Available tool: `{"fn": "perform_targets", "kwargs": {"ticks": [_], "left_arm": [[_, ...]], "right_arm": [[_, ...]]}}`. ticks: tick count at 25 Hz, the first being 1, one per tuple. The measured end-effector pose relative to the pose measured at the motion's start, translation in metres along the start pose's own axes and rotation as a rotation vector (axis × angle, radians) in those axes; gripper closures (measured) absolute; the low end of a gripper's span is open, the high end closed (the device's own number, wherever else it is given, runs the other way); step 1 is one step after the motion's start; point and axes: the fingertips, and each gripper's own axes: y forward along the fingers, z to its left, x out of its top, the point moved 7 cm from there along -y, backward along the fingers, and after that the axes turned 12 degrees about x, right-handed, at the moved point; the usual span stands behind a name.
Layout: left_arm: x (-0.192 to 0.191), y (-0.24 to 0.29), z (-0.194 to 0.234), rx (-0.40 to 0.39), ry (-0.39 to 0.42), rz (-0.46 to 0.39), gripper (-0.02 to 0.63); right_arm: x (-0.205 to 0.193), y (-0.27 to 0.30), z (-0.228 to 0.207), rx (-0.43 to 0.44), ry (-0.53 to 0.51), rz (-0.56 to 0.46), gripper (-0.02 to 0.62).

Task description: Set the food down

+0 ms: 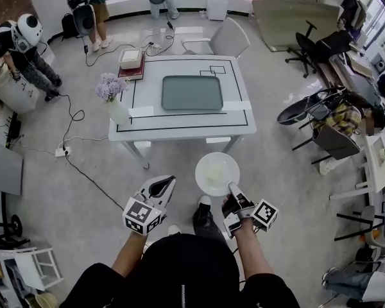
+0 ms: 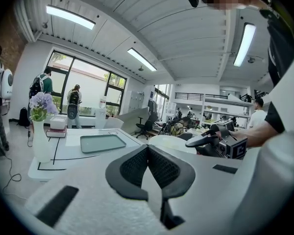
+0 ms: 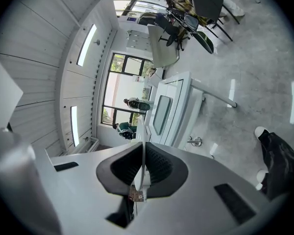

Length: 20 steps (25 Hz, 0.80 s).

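A white plate (image 1: 217, 173) with something pale on it hangs in the air just short of the white table (image 1: 186, 128). My right gripper (image 1: 231, 189) is shut on the plate's near rim. In the right gripper view the plate (image 3: 145, 131) shows edge-on between the pads, with the right gripper (image 3: 143, 151) closed around it. My left gripper (image 1: 169, 181) floats to the plate's left, shut and holding nothing. Its pads meet in the left gripper view, where the left gripper (image 2: 148, 153) points at the table. A grey-green tray (image 1: 192, 93) lies in the middle of the table.
A vase of purple flowers (image 1: 112, 95) stands at the table's left front corner, books with a white box (image 1: 131, 63) at its far left. A chair (image 1: 224, 40) sits behind the table. Cables (image 1: 77, 153) cross the floor on the left. Office chairs (image 1: 321, 124) crowd the right side.
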Motion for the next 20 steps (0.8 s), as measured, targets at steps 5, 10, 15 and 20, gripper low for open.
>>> {"fn": "perform_targets", "kwargs": {"ticks": [5, 10, 15, 20], "left_arm": [[0.016, 0.034, 0.005, 0.010, 0.009, -0.002, 0.600], [0.030, 0.068, 0.008, 0.040, 0.005, -0.001, 0.601], [0.040, 0.096, 0.004, 0.071, 0.002, -0.007, 0.600], [0.048, 0.131, -0.004, 0.088, 0.005, -0.014, 0.600]], "right_arm": [[0.031, 0.028, -0.002, 0.003, 0.005, 0.021, 0.577], [0.064, 0.053, -0.004, 0.014, 0.013, 0.056, 0.577], [0.097, 0.074, -0.008, 0.048, 0.030, 0.083, 0.577], [0.131, 0.088, -0.013, 0.030, 0.005, 0.114, 0.577]]}}
